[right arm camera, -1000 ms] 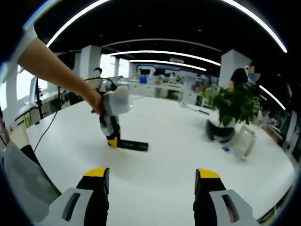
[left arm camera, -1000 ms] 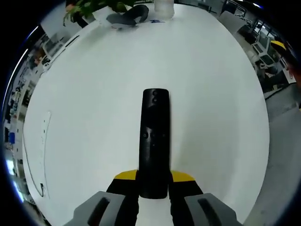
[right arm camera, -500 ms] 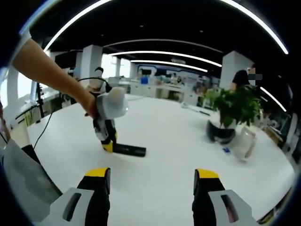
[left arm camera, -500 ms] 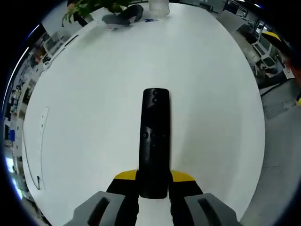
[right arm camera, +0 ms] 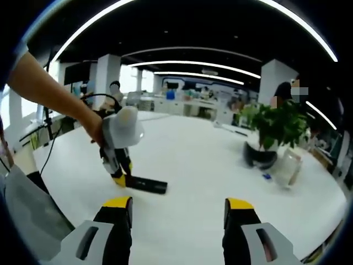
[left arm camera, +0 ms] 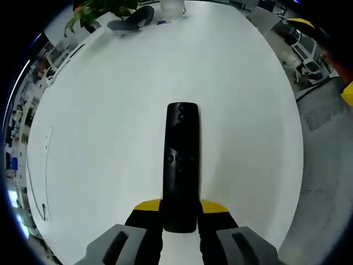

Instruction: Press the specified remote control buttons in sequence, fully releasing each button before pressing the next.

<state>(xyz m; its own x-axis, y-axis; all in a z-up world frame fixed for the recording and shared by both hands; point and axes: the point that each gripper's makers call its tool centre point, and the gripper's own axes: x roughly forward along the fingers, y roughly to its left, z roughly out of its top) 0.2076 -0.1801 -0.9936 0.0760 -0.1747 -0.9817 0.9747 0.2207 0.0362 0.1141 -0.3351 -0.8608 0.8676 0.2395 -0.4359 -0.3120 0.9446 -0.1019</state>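
Note:
A long black remote control (left arm camera: 181,165) runs straight up the left gripper view, buttons facing up. My left gripper (left arm camera: 181,212) is shut on its near end, yellow-tipped fingers on both sides. In the right gripper view the same remote (right arm camera: 144,185) lies low over the white table (right arm camera: 198,165), held by the left gripper (right arm camera: 118,176) in a person's hand. My right gripper (right arm camera: 177,212) stands open in the foreground, nothing between its fingers, well short of the remote.
A potted plant (right arm camera: 274,130) in a dark pot and a clear container (right arm camera: 287,167) stand at the table's far right; the plant (left arm camera: 107,8) also shows in the left gripper view. A thin cable (left arm camera: 37,182) runs along the table's edge. A person (right arm camera: 284,91) stands behind the plant.
The left gripper with the remote has drifted left and nearer in the right gripper view. Its grip on the remote is unchanged; the right gripper stays open.

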